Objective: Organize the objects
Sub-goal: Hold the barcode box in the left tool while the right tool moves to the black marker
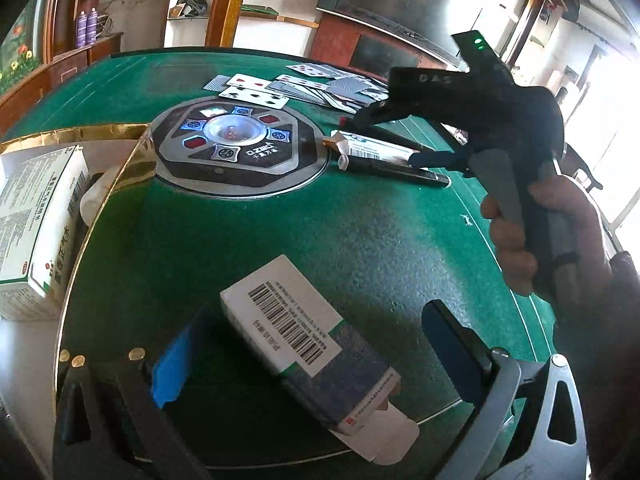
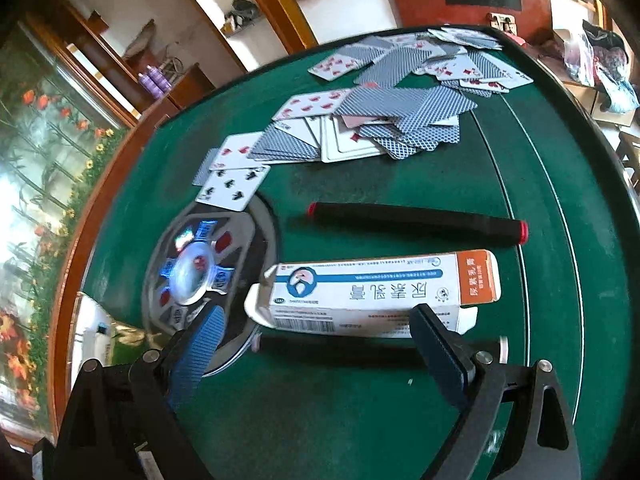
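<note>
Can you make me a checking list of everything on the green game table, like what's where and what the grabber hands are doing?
Surface: green felt table with a dice panel in the middle.
Job's things: barcode box between the left gripper fingers; orange-ended cream box; two black pens; a box in the gold tray.
Clutter: scattered playing cards.
Grippers: both open; right gripper by the cream box.
Cables: nothing seen.
Surroundings: wooden shelves, purple bottles.
</note>
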Demonstrator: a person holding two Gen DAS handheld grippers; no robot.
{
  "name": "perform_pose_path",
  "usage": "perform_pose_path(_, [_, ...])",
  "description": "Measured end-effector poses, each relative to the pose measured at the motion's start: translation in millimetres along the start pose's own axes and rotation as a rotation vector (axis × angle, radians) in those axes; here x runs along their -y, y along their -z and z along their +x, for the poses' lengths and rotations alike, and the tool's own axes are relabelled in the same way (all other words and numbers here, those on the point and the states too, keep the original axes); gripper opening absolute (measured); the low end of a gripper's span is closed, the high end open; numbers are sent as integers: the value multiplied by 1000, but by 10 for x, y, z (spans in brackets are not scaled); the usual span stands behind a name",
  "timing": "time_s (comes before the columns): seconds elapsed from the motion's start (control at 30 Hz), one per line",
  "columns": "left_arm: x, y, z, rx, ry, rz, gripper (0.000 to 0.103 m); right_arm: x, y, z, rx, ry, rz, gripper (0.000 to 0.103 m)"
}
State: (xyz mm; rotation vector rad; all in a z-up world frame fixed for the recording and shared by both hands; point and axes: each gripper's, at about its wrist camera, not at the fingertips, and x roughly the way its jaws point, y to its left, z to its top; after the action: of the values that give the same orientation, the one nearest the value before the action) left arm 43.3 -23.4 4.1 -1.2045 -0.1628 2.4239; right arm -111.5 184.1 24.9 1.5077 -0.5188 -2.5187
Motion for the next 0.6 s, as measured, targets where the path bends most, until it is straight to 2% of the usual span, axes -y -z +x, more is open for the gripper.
perform_pose_path(0.13, [-1,1,-3,1,5,-3,103,-27,32,12,-32,21,-11,100])
perform_pose_path(0.2, [-8,-2,-7,2,10,-7,103,-79,110,39,-90,61,-34,100])
perform_pose_path(0.3, [-32,-6,-18,6,26,-20,103,-258,291,48,-110,193,-169,98])
perform_pose_path(0.37, [-34,-6,-15,6,27,-21,103,-405,435,73,-104,325,-270,86])
perform_pose_path(0.4, [-40,-6,-14,7,28,-21,103,-425,469,39,-93,313,-265,80])
perform_pose_path(0.43, [-41,-6,-15,7,29,-22,103,-434,493,11,-90,317,-256,68])
perform_pose_path(0.47, [-37,-5,-19,7,29,-23,103,-442,520,-26,-82,320,-246,47])
perform_pose_path(0.53, [-50,-11,-18,9,34,-27,102,-429,573,-71,-80,327,-227,27])
perform_pose_path(0.6, [-70,-15,-21,12,44,-35,102,-406,665,-133,-76,328,-213,20])
